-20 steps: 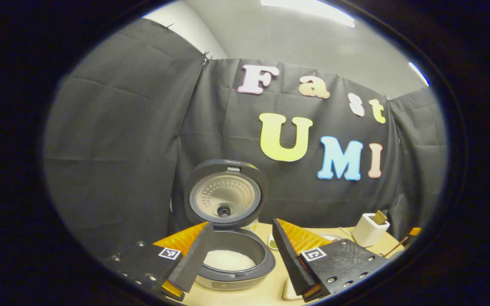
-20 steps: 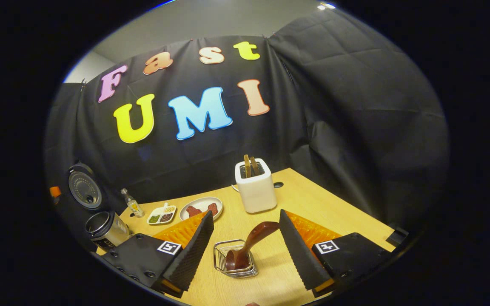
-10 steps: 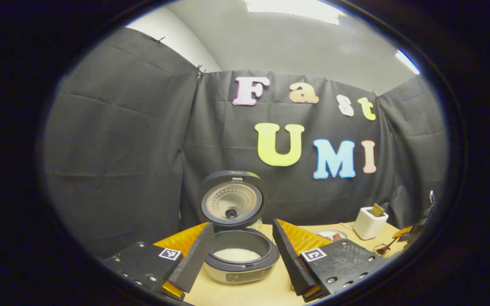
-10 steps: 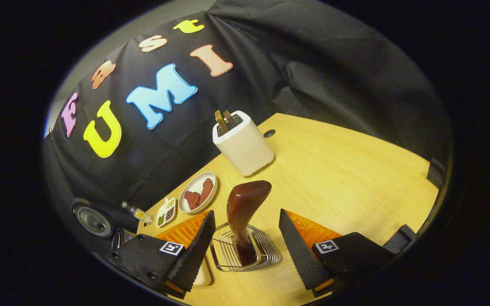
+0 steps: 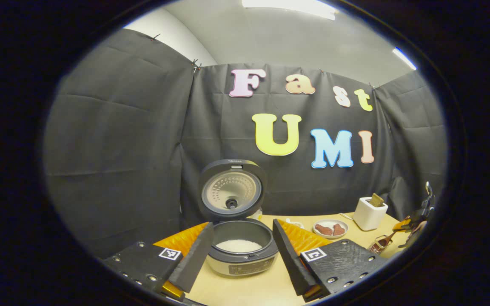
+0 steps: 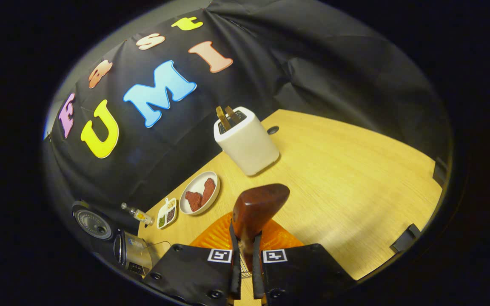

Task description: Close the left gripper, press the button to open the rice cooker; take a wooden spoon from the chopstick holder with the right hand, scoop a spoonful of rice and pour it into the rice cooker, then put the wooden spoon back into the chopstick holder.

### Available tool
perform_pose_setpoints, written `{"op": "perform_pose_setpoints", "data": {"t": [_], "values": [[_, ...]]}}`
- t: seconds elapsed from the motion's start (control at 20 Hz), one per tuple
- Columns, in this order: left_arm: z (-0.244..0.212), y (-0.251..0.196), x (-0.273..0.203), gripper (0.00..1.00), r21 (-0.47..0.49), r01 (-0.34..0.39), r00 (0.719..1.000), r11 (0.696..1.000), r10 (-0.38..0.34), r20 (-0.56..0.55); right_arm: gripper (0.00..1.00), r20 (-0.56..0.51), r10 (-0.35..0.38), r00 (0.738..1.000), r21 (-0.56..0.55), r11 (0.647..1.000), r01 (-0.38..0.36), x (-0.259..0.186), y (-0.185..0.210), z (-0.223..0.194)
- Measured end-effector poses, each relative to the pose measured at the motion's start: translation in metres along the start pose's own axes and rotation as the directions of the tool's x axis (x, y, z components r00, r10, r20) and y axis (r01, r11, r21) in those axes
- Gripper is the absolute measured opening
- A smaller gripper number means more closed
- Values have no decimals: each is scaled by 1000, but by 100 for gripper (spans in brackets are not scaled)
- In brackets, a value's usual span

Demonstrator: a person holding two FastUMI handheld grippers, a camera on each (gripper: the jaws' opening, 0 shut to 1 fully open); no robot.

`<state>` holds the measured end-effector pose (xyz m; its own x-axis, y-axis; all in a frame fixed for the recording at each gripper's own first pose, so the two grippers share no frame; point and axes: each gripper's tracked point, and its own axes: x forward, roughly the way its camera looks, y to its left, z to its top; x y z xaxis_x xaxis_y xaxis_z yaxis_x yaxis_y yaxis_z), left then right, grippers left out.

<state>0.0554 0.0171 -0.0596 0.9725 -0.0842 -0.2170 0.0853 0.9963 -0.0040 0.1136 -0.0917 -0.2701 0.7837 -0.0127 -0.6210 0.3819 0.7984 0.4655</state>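
Since half a sec ago the right gripper [image 6: 245, 272] went from wide apart to clenched on the wooden spoon [image 6: 257, 208]: both fingers press the handle from each side, w/ the thick brown end standing up above the fingertips. Wires of the chopstick holder [image 6: 240, 272] show just between the fingers, below the grip, so the spoon is not lifted out yet.

Landmark = white toaster [image 6: 247, 140] on the wooden table [image 6: 355, 170]. Spoon and right gripper are in front of the toaster, near it. Left of the toaster lies a plate [image 6: 199, 192] w/ reddish pieces, then a small divided dish [image 6: 167, 213], then a little bottle [image 6: 138, 214]. Farther left is the rice cooker [image 5: 241, 250], lid up, white rice [image 5: 238, 245] inside the pot.

Left gripper [image 5: 240, 255] is released, fingers well apart, and the cooker sits between them in the left gripper view, not touched. Nothing stands betw. the spoon and the cooker except the low dishes.
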Motion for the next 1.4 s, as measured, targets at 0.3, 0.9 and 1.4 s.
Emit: {"op": "perform_pose_setpoints", "data": {"t": [0.3,0.9,1.4], "values": [[5,5,1,86,-12,13,1000,1000,-12,25,12,114,58,992,-122,992,-44,-26,54,41],[1,36,-14,87,38,-14,999,999,13,34,12,89,268,959,-392,895,-214,-38,196,-21],[-9,73,-16,81,40,-60,998,997,59,16,12,66,244,968,-693,709,-132,-12,231,-104]]}}
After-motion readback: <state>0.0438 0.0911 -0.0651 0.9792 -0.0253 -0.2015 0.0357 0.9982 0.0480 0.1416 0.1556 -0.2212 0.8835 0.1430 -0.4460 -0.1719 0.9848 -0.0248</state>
